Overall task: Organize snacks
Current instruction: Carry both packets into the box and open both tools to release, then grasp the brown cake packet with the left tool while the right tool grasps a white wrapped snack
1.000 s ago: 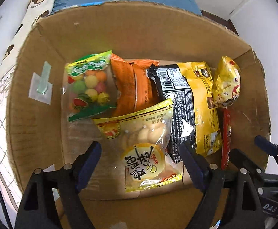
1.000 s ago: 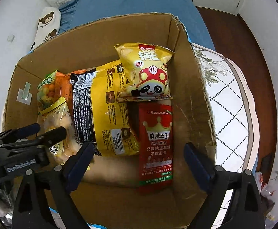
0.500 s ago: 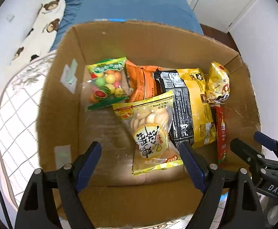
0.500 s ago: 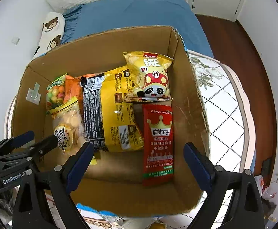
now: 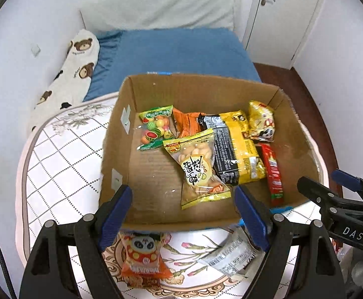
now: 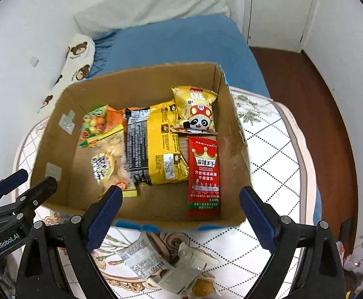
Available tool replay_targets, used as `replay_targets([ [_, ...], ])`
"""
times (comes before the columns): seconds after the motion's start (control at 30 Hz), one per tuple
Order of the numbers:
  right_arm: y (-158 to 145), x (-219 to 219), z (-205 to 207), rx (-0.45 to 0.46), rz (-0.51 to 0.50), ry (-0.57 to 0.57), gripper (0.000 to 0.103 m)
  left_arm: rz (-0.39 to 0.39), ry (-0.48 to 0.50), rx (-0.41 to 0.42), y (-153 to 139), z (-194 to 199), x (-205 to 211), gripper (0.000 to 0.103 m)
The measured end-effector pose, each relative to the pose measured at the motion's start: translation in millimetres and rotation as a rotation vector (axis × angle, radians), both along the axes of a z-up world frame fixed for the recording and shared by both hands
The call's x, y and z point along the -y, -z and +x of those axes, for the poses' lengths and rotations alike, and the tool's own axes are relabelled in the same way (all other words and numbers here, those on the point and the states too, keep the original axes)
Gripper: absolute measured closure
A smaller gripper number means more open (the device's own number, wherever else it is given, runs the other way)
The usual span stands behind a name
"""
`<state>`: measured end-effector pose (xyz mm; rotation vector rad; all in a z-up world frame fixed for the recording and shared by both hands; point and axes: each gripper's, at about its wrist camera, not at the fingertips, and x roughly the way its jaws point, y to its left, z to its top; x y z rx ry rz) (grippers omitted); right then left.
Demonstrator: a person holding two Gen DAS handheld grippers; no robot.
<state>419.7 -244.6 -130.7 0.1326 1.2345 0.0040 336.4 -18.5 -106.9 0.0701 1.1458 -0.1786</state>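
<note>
A cardboard box (image 5: 156,179) (image 6: 146,84) on a patterned cloth holds several snack packs: fruit candy (image 5: 155,127), an orange bag (image 5: 186,122), a yellow biscuit bag (image 5: 197,167), a black-and-yellow bag (image 6: 154,144), a panda chip bag (image 6: 197,112) and a red strip pack (image 6: 202,174). My left gripper (image 5: 182,214) is open and empty above the box's near edge. My right gripper (image 6: 181,214) is open and empty there too. An orange panda pack (image 5: 143,259) and silver packs (image 6: 146,256) lie on the cloth below the grippers.
The box sits on a quilted white cloth (image 5: 57,164) at the foot of a blue bed (image 5: 171,52). A bear-print pillow (image 5: 74,69) lies at the left. A white door (image 5: 283,17) and wooden floor (image 6: 306,104) are at the right.
Both grippers have pulled back and up out of the box. The box now looks smaller, and loose packs on the cloth have come into view in front of it.
</note>
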Motion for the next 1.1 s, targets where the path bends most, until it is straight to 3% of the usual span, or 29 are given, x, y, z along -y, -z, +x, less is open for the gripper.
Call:
replay_targets([
  [0.3,-53.8,-11.6,-43.2,0.114,0.021,-0.010,0.006,-0.040,-0.003,0.095,-44.8,-42.3,-10.0,0.019],
  [0.53,-60.6,-22.1,-75.2,0.106,0.082,-0.022,0.006,-0.059,-0.023,0.107,-55.4,-68.8,-26.5,0.019],
  [0.73,-2.1,-18.0,-99.1,-0.045,0.163,0.020,0.006,-0.002,-0.082,0.018,-11.8,-89.7,-55.8,0.019],
  [0.9,65.9,-7.3,-117.6,-0.181,0.255,0.101,0.006,0.017,-0.120,-0.176,56.3,-93.2,-82.6,0.019],
  [0.93,75.2,-5.9,-119.7,-0.194,0.264,0.114,0.008,0.024,-0.119,-0.198,65.7,-93.3,-84.0,0.019],
  [1.03,100.3,-4.2,-123.1,-0.238,0.273,0.137,0.032,0.064,-0.097,-0.275,100.3,-94.4,-83.5,0.019],
  [1.1,113.5,-5.0,-125.8,-0.260,0.255,0.141,0.032,0.084,-0.088,-0.314,119.6,-94.2,-82.1,0.019],
])
